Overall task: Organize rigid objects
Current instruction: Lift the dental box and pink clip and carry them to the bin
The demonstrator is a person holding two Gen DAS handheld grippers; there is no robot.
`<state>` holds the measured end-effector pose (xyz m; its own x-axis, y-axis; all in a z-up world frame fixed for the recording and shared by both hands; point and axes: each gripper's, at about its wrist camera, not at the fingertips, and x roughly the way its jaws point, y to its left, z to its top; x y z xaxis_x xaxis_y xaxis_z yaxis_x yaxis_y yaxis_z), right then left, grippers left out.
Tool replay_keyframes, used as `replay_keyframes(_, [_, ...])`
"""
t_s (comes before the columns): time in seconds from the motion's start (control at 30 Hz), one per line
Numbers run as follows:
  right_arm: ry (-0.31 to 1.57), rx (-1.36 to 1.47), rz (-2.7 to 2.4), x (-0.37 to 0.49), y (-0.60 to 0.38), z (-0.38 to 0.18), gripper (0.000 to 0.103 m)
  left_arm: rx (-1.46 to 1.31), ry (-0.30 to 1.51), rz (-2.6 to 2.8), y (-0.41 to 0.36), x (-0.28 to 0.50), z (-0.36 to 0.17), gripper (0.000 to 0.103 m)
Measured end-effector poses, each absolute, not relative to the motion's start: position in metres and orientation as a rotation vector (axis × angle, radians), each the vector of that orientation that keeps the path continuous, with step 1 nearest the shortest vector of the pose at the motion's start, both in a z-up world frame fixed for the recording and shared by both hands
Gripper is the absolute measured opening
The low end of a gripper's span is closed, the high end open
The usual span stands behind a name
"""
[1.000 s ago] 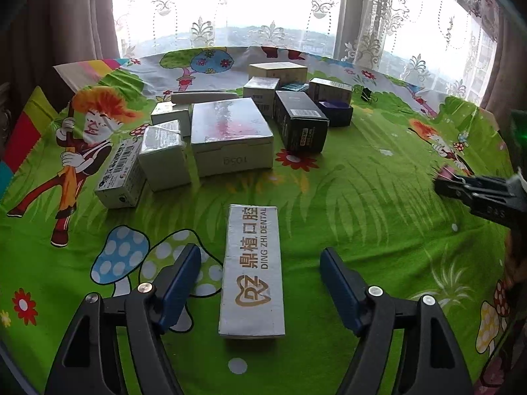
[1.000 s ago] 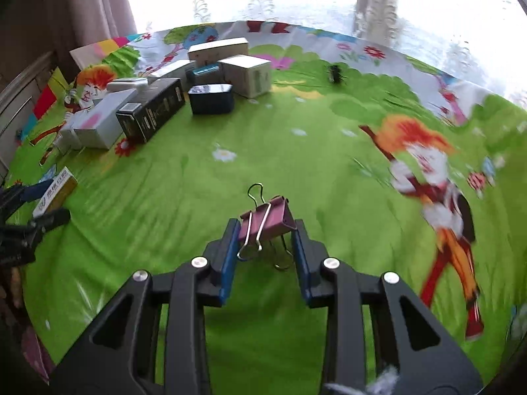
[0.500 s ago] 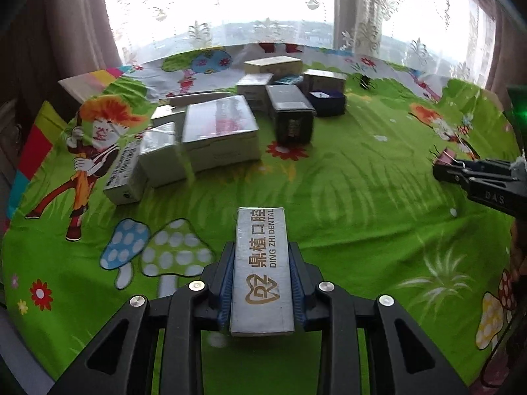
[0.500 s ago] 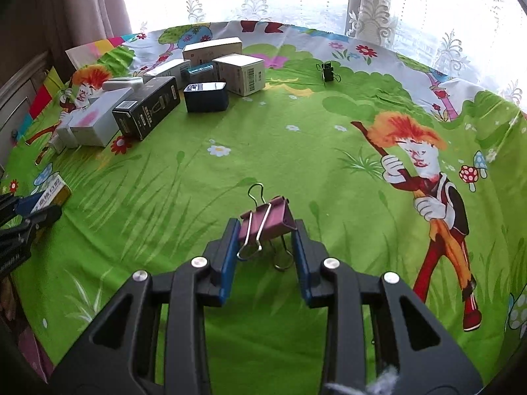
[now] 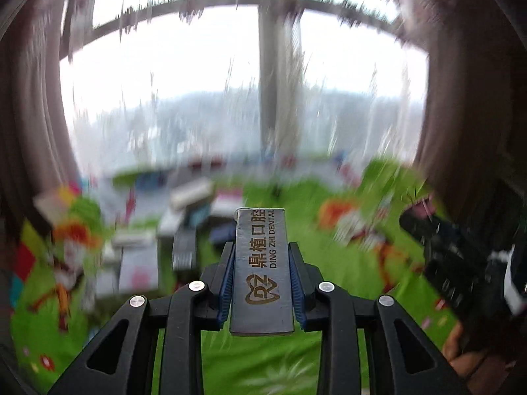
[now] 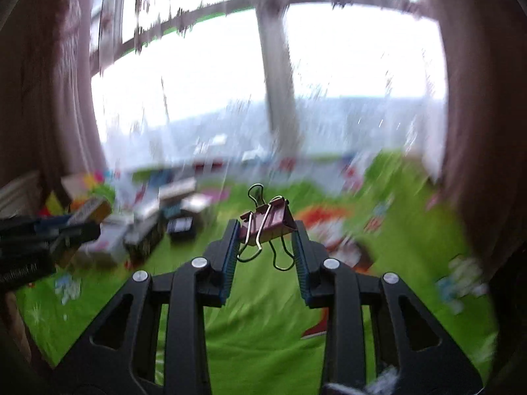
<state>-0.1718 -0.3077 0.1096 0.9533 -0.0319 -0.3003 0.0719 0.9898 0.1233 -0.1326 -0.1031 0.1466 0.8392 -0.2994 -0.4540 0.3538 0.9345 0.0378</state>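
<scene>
L gripper [image 5: 262, 275] fingers clamp the dental box [image 5: 262, 273], centre-low of frame, lifted off the green desk [image 5: 263, 362]. R gripper [image 6: 266, 243] fingers pinch a pink binder clip [image 6: 268, 222]. Risk: the clip, held only at its edges, could twist out. Box pile [image 5: 171, 230] upper left too blurred to read; drop spot unclear.

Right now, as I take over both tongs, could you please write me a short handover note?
Left tongs: shut on the long grey DING ZHI DENTAL box, clear of the green tablecloth.
Right tongs: shut on a pink binder clip, also in the air.
The group of boxes lies blurred at the far left of the cloth.
Done: both items gripped and raised.
Left: set each one down in place.
</scene>
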Motion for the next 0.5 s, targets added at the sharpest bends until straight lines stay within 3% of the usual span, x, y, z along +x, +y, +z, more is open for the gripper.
replay_keyframes(0.27, [-0.011,0.065,-0.111,-0.253,-0.298,0.176,0.036,0.100,0.155,-0.312,-0.103,-0.201,0.192,0.031])
replay_keyframes(0.5, [-0.054,0.022,-0.074,-0.265,-0.272,0.190,0.036,0.103,0.106,-0.302,-0.095,-0.218,0.201,0.031])
